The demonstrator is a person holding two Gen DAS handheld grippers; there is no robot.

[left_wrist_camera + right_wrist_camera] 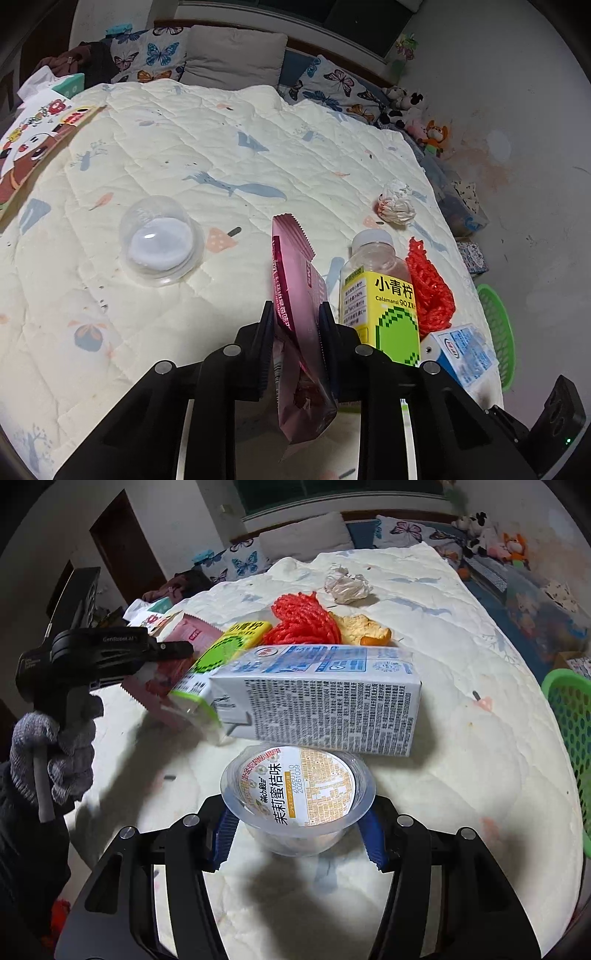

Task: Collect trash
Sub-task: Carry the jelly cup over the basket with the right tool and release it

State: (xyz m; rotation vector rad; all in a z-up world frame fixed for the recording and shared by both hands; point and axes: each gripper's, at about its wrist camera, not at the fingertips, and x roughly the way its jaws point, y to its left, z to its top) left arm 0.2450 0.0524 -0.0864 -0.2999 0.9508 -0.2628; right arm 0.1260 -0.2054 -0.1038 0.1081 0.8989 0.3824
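Nearest, in the left wrist view: left gripper [295, 317] clamped tight on the pink wrapper [295, 295], pads pressing both faces, long axis running straight out along the fingers, serrated end up and away. Right beside it on the quilt [207, 147], toward the right edge: the yellow-labelled bottle [384, 295], red net [430, 291] touching it, milk carton [461, 354] at the near right corner. Off to the left, well apart, an upturned clear cup [160, 242]. Farther out, a crumpled paper ball [395, 203].

Over in the right wrist view: right gripper [297, 827] closed partway around the jelly cup [297, 794], blue pads [371, 834] on either side of its wall, probably pressing, though the left contact is hard to read. Green basket [569, 738] hanging off the quilt's right edge, nearer the right hand than the left; both loads likely headed that way. Behind the carton, an orange peel [364, 629].
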